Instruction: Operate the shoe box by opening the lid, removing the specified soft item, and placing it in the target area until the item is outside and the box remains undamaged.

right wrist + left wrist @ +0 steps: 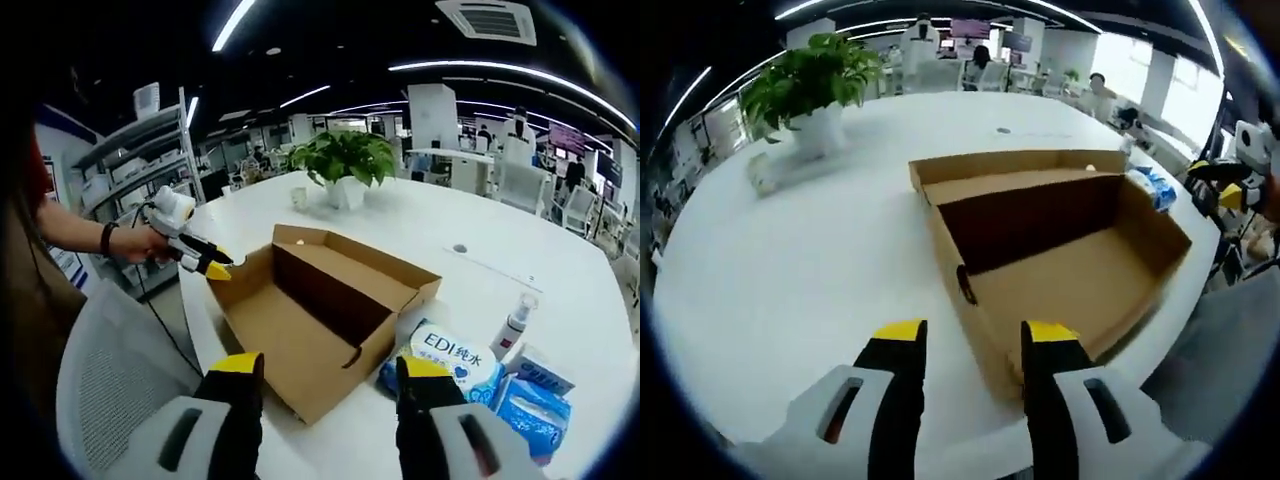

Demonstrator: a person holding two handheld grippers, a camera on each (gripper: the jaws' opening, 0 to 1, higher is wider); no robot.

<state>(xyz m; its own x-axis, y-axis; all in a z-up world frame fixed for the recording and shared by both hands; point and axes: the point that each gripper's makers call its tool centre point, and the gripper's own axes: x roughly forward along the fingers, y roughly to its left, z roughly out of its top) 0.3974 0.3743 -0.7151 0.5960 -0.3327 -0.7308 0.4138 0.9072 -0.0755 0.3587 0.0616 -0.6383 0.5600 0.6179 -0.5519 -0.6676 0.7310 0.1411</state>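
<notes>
The brown cardboard shoe box (1060, 270) (320, 300) lies open on the white table (790, 280), its lid folded flat beside the deeper half; I see nothing inside. A soft blue-and-white pack (455, 360) lies against the box's outer side, also visible past the box (1155, 185). My left gripper (976, 335) is open, with the box's near corner showing between its jaws. From the other side it appears, held by a hand, at the lid's far corner (205, 262). My right gripper (330, 368) is open just in front of the box's near corner, and it shows at the table's edge (1225, 190).
A potted plant (810, 85) (345, 160) stands at the far side of the table. A small spray bottle (513, 325) and a second blue pack (535, 410) sit right of the box. A grey mesh chair (110, 380) stands by the table edge.
</notes>
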